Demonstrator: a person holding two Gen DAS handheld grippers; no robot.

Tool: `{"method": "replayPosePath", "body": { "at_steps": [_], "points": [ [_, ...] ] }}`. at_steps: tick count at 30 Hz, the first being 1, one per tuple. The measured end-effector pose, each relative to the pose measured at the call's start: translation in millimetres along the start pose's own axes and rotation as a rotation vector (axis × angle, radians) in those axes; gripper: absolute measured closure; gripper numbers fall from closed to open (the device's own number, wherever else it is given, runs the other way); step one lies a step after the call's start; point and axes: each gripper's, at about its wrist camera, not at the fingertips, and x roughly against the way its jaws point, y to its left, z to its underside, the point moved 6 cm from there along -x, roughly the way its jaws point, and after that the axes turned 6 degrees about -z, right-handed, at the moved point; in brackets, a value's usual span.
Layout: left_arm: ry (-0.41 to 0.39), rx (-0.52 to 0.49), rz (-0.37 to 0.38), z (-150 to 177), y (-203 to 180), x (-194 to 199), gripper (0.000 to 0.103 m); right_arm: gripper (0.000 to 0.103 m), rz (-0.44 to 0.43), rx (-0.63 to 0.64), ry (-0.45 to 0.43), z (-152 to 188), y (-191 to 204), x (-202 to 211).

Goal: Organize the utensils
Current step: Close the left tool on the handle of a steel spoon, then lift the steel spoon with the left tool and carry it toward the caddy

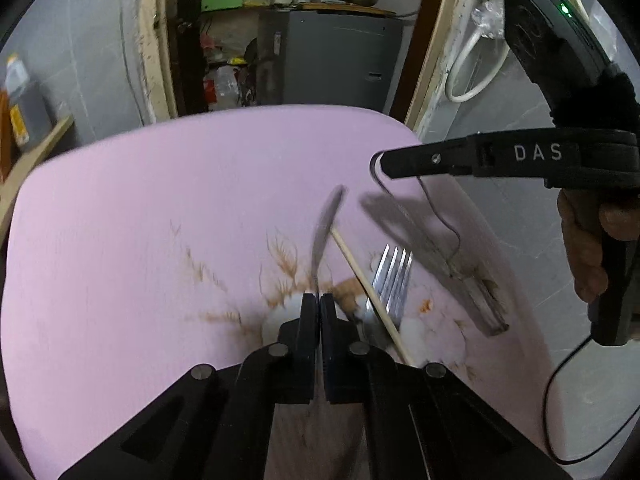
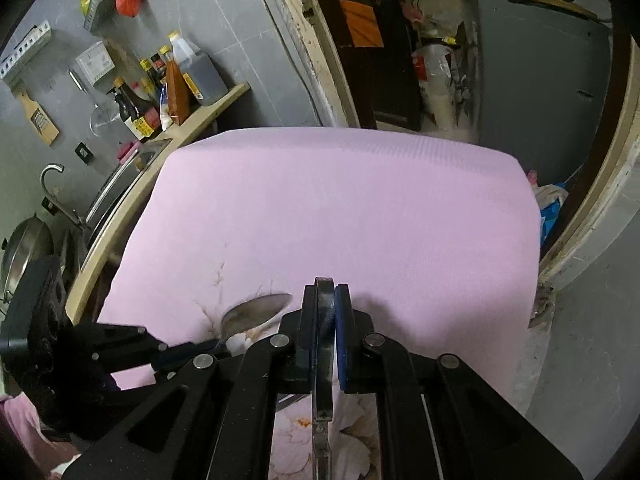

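My left gripper (image 1: 320,300) is shut on a metal spoon (image 1: 326,224), which sticks out edge-on above the pink cloth (image 1: 160,220). In the right wrist view the same left gripper (image 2: 216,346) comes in from the left, with the spoon's bowl (image 2: 256,312) low over the cloth (image 2: 340,200). My right gripper (image 2: 325,292) is shut on the flat handle of a metal utensil (image 2: 323,400); its working end is hidden below. The left wrist view shows that right gripper (image 1: 380,162) at upper right, the utensil (image 1: 434,208) hanging from it as a thin line. A fork (image 1: 394,276) and a wooden chopstick (image 1: 360,268) lie on the cloth.
A counter on the left carries sauce bottles (image 2: 176,80), a sink with a faucet (image 2: 52,184) and a metal pan (image 2: 24,248). A doorway with a grey cabinet (image 1: 332,60) stands behind the table. A person's hand (image 1: 588,248) grips the right tool.
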Motion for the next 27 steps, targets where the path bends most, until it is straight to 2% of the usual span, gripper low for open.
{"method": "replayPosePath", "body": {
  "at_steps": [4, 10, 19, 27],
  "points": [
    [0.001, 0.096, 0.033, 10, 6, 12, 0.1, 0.096, -0.008, -0.021, -0.054, 5, 7, 16],
    [-0.122, 0.257, 0.081, 9, 17, 52, 0.1, 0.096, -0.006, -0.049, -0.217, 19, 26, 54],
    [-0.327, 0.364, 0.097, -4, 35, 135, 0.1, 0.096, 0.048, 0.021, -0.457, 20, 97, 131],
    [-0.461, 0.366, 0.114, -3, 56, 226, 0.1, 0.096, 0.074, 0.061, -0.547, 15, 181, 186]
  ]
}}
